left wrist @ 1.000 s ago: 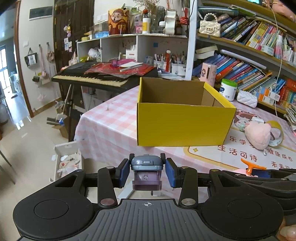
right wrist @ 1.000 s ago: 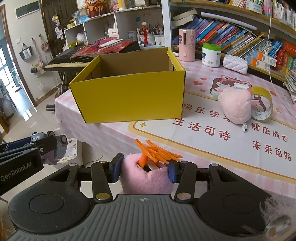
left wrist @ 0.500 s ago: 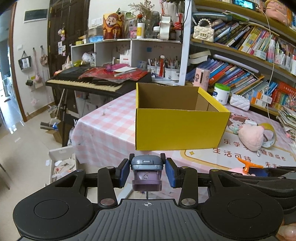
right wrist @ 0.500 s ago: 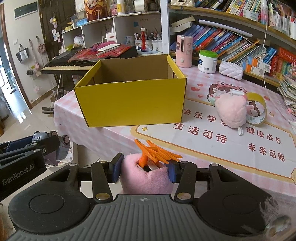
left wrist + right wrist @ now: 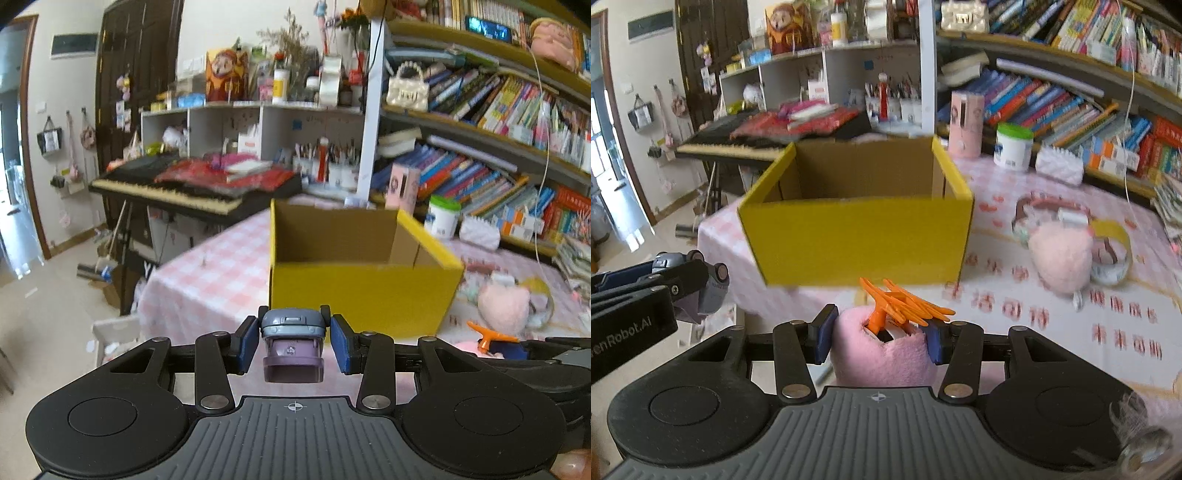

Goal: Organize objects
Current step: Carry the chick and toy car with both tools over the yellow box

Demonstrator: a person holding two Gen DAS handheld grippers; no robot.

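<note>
Left gripper [image 5: 293, 341]: I see it clamped on a toy car [image 5: 292, 343], tilted down, short of the yellow box [image 5: 362, 291].
Right gripper [image 5: 881, 338]: grasping a pink plush toy [image 5: 882, 358], angled downward before the box.

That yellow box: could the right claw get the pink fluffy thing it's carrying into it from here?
Probably yes. The yellow box stands open-topped straight ahead of the right claw, which is shut on the pink plush toy. Nothing lies between them but bare tablecloth. It would only need to clear the near wall.
</note>
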